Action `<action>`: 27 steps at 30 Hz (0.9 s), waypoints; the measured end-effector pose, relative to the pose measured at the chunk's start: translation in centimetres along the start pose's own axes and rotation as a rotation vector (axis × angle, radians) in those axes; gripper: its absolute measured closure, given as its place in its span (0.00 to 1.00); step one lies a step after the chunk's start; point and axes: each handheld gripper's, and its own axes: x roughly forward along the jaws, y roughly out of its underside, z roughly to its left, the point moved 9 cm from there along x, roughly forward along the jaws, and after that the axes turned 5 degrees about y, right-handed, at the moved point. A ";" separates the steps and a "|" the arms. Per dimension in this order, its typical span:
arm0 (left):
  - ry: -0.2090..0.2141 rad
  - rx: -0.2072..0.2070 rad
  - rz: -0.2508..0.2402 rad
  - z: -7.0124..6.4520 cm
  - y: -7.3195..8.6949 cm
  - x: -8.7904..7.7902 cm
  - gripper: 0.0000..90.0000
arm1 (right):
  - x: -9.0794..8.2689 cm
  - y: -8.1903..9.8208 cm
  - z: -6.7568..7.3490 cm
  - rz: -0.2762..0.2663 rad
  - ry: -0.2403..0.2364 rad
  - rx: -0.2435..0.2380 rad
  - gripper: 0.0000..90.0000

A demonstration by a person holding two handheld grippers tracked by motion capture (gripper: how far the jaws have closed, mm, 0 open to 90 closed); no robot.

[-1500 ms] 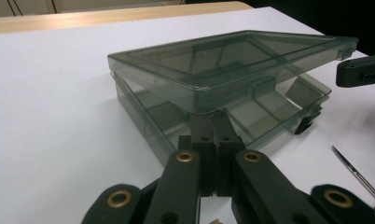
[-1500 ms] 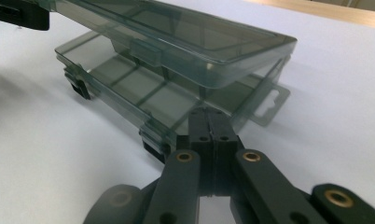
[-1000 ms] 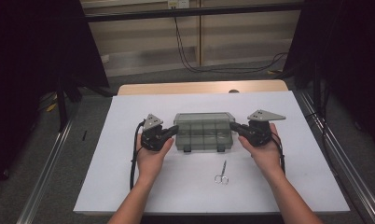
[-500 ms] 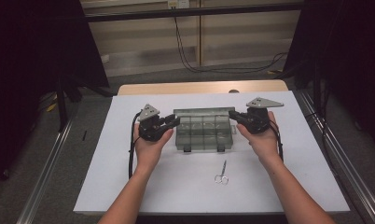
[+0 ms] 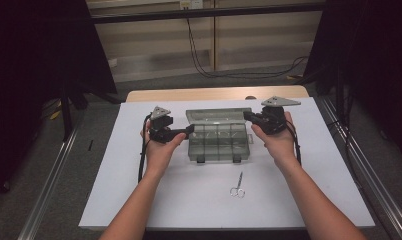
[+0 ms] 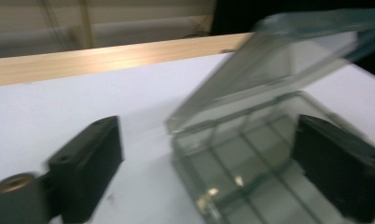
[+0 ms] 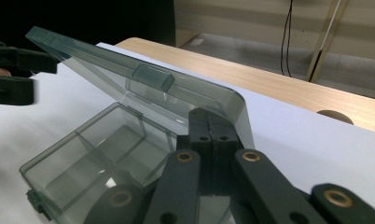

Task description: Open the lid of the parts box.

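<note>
A clear plastic compartment box (image 5: 218,141) sits on the white table top (image 5: 114,180) near its far edge, about midway between the left and right edges, with its lid (image 5: 215,115) raised and leaning toward the far edge. The left gripper (image 5: 188,131) is at the box's left end; its jaws have just been opening and now stand wide apart, the near left corner of the box between them without being pressed. The right gripper (image 5: 249,116) is at the lid's right end, its jaws clenched together against the lid's corner. Small scissors (image 5: 237,186) lie nearer the front edge, well apart from the box.
</note>
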 end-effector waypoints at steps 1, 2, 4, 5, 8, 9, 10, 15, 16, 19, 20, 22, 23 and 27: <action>0.003 0.023 0.014 0.1 -0.1 0.2 0.18 | 0.1 -0.1 -0.1 -0.001 -0.007 0.002 1.00; 0.003 0.023 0.014 0.1 -0.1 0.2 0.23 | 0.2 -0.2 -0.2 0.003 -0.003 0.009 1.00; -0.032 0.049 0.043 0.3 -0.3 1.0 0.32 | 0.4 -0.4 -0.3 0.001 0.000 0.010 1.00; -0.051 0.035 0.050 0.4 -0.3 1.2 0.37 | 0.5 -0.4 -0.4 0.002 -0.004 0.013 1.00; -0.077 0.048 0.063 0.6 -0.7 1.7 0.48 | 0.7 -0.6 -0.5 0.008 0.000 0.017 1.00; -0.080 0.046 0.066 0.6 -0.8 1.8 0.52 | 0.8 -0.6 -0.6 0.012 -0.001 0.017 1.00; -0.080 0.046 0.066 0.6 -0.8 1.8 0.56 | 0.8 -0.6 -0.6 0.012 -0.001 0.017 1.00; -0.110 0.041 0.077 0.9 -1.3 2.4 0.78 | 1.2 -1.1 -0.9 0.036 0.004 -0.005 1.00; -0.110 0.040 0.076 0.9 -1.4 2.5 0.80 | 1.2 -1.2 -0.9 0.039 0.005 -0.014 1.00; -0.117 0.055 0.086 0.9 -1.6 2.7 0.85 | 0.8 -1.4 -1.0 0.042 0.001 -0.032 0.93; -0.121 0.053 0.083 0.9 -1.7 2.8 0.86 | 0.6 -1.5 -0.8 0.034 -0.022 -0.036 0.84; -0.118 0.042 0.077 0.9 -1.8 2.9 0.87 | -0.2 -1.7 0.0 0.008 -0.089 -0.039 0.67; -0.118 0.046 0.085 1.0 -1.8 2.9 0.87 | -0.7 -1.8 0.3 0.002 -0.118 -0.050 0.60; -0.105 0.028 0.078 1.1 -1.8 3.0 0.88 | -2.2 -2.5 0.1 -0.050 -0.095 -0.057 0.17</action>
